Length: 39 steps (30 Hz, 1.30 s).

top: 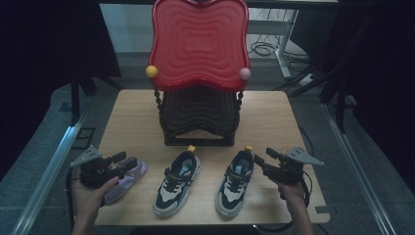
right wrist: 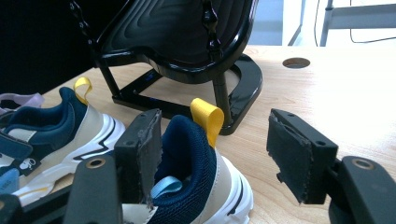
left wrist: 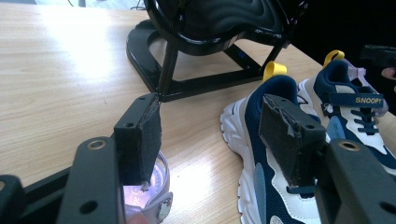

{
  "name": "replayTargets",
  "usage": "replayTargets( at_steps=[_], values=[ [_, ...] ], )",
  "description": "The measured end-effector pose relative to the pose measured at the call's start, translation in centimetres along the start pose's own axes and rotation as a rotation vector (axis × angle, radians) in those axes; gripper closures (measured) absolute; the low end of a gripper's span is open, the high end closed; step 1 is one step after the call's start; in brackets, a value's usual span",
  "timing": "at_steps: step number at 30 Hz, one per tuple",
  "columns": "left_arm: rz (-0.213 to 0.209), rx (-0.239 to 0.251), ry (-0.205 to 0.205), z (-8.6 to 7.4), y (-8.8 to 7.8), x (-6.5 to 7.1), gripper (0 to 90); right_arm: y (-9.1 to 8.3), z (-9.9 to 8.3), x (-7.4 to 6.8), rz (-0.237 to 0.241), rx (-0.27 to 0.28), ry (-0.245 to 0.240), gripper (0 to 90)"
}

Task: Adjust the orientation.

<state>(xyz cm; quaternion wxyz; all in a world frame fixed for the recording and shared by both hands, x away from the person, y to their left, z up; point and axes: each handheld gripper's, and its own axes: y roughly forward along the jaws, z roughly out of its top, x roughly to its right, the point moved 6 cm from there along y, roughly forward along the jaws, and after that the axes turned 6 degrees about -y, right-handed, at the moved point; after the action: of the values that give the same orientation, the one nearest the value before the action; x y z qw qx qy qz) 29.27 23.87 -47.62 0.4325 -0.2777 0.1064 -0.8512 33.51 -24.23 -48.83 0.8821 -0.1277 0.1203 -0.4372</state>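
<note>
Your left claw (top: pixel 119 157) stands wide over the purple shoe (top: pixel 128 177) at the lower left of the counter (top: pixel 132 117). Your right claw (top: pixel 260 159) gapes wide and empty, just beside the heel of the right navy sneaker (top: pixel 236 182), lower centre-right; its mate (top: pixel 177 182) lies just left.

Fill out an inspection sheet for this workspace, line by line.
Surface: wooden table, lit, with a round hole in the top.
Job's things: two navy-and-white sneakers side by side at the front edge; a purple shoe at front left.
Clutter: black and red rack standing at mid-table.
Grippers: left gripper open over the purple shoe; right gripper open beside the right sneaker's heel, holding nothing.
Cables: a black cable at the right gripper; more on the floor beyond the table.
Surroundings: dark curtains both sides, grey floor.
</note>
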Motion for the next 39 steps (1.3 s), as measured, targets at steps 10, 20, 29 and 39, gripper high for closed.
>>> replayTargets(
  at_steps=[10, 20, 29, 39],
  values=[
    [0.037, -0.023, -0.018, -0.7, 0.1, 0.2, 38.6, 0.3, -0.1, 0.4, 0.025, 0.029, 0.013, 35.5],
    [0.053, -0.034, 0.040, -0.1, -0.7, 2.5, 41.2, -0.8, 0.2, 0.4, 0.002, 0.049, 0.013, 36.1],
    [0.034, -0.100, 0.050, -0.6, -2.5, 2.5, 80.4, -1.0, 0.1, 1.0, -0.018, 0.074, 0.025, 37.1],
    [0.067, -0.172, 0.075, -2.0, -4.6, 2.1, 85.6, -1.4, 0.2, 0.7, -0.024, 0.071, 0.017, 35.8]
  ],
)
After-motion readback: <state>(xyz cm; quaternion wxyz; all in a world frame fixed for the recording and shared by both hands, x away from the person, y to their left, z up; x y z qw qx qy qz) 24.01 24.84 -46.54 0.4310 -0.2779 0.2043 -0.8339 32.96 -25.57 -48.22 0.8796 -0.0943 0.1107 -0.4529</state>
